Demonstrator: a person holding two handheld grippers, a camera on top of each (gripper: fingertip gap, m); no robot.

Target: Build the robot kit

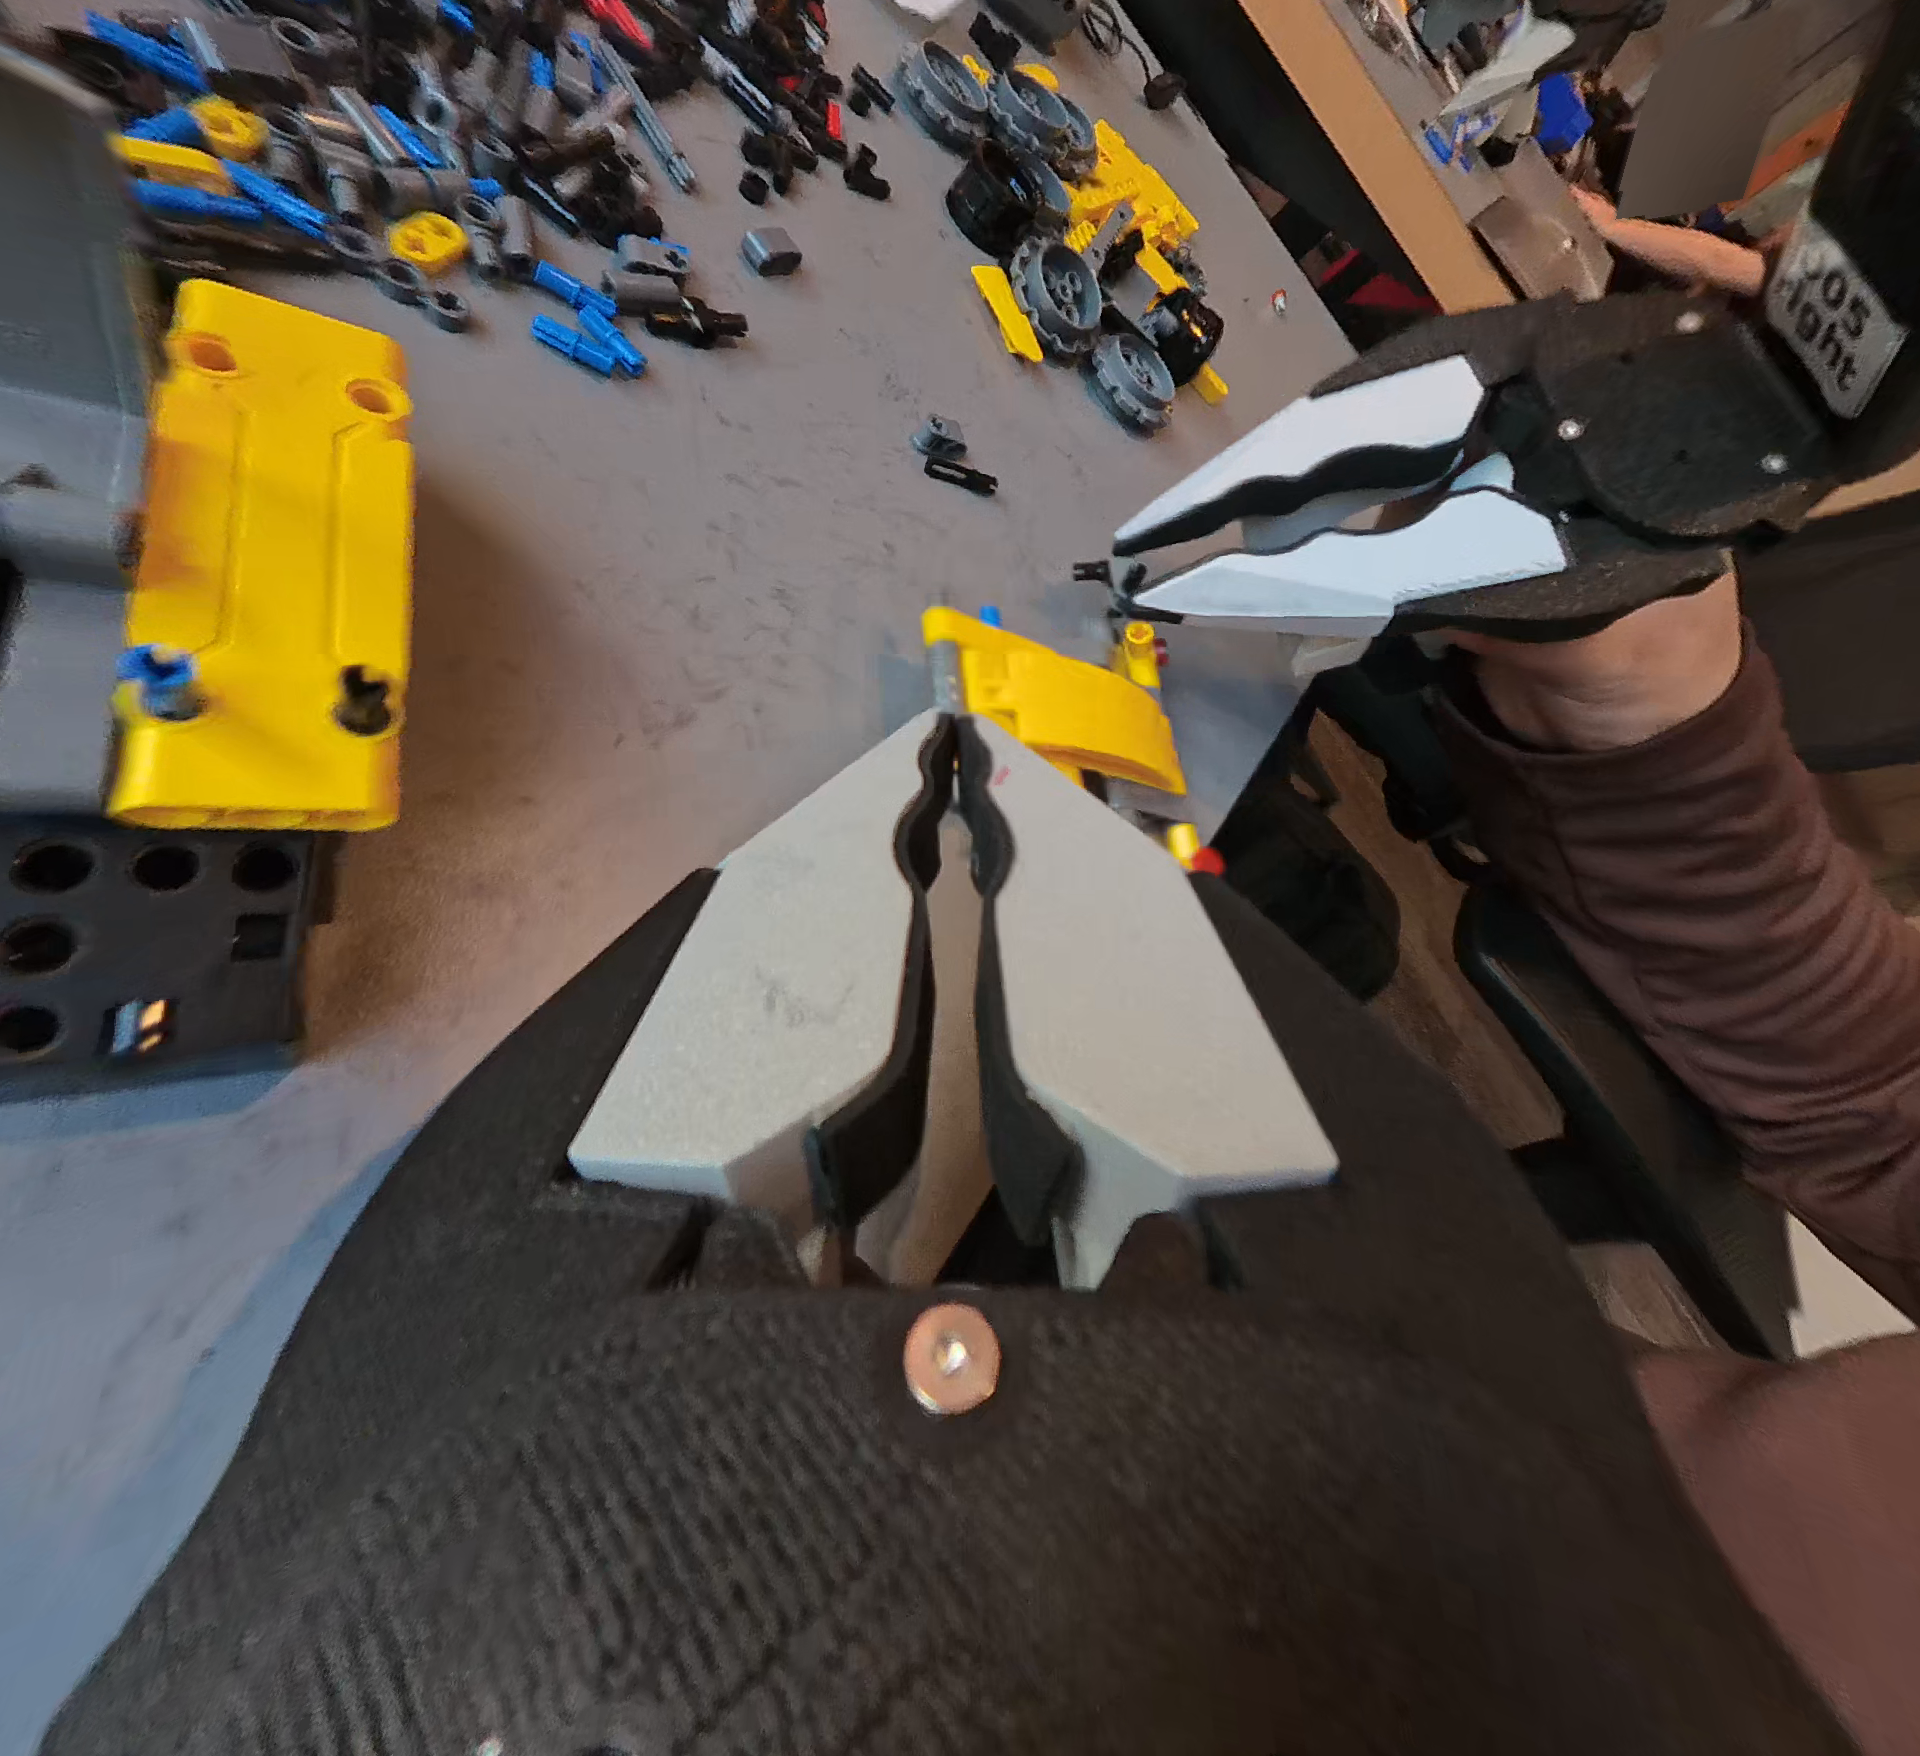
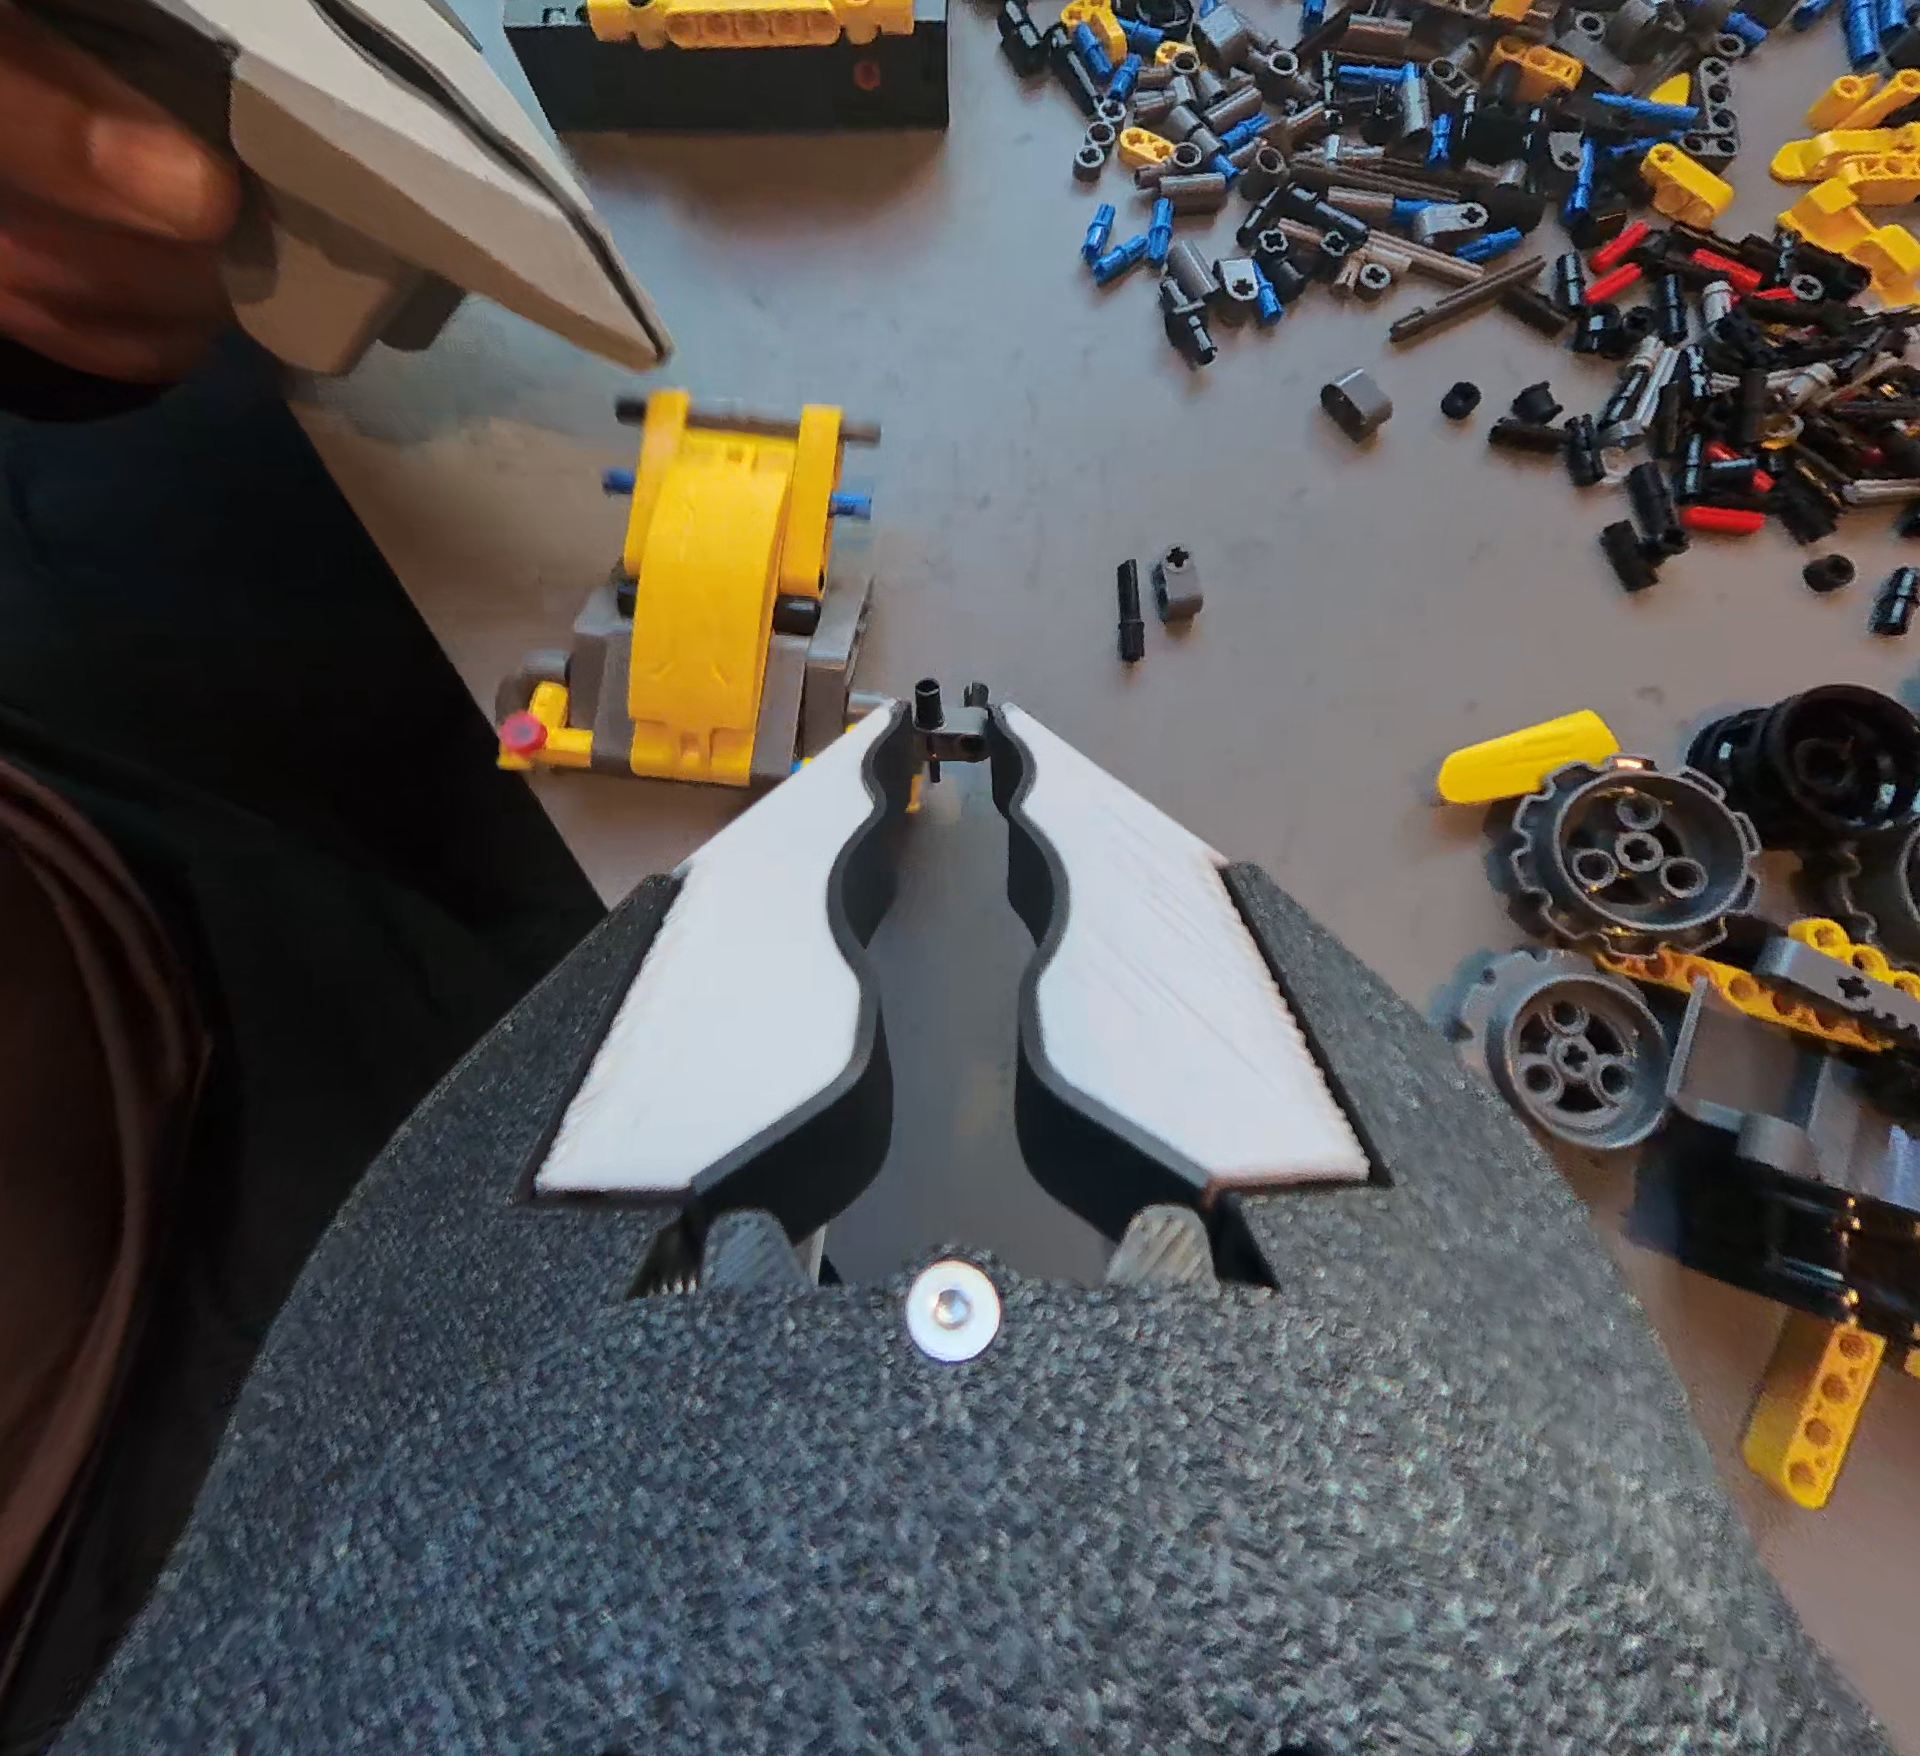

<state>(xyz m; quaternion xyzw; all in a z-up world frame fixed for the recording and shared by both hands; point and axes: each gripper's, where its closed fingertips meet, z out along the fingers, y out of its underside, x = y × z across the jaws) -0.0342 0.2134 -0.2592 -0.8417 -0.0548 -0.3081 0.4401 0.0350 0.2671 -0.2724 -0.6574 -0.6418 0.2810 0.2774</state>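
My right gripper [image 2: 948, 719] is shut on a small black connector piece [image 2: 951, 732] at its fingertips, just above the grey table [image 2: 1039, 418]. It also shows in the left wrist view [image 1: 1127, 579], with the piece [image 1: 1099, 572] sticking out of its tips. A small yellow-and-grey brick assembly [image 2: 717, 605] stands near the table edge, just left of the right gripper's tips. My left gripper [image 1: 951, 727] has its jaws closed with nothing visible between them. Its tips hover right by the top end of that assembly [image 1: 1060, 698]. It also shows in the right wrist view [image 2: 649, 345].
A black box with a yellow panel [image 1: 270, 553] stands at the left. A wide pile of loose blue, black, yellow and grey parts [image 2: 1507, 148] covers the far table. A wheeled sub-assembly [image 2: 1662, 927] lies to the right. A black pin and a grey connector [image 2: 1153, 594] lie apart. The tips of one gripper are about 10 cm away from the tips of the other.
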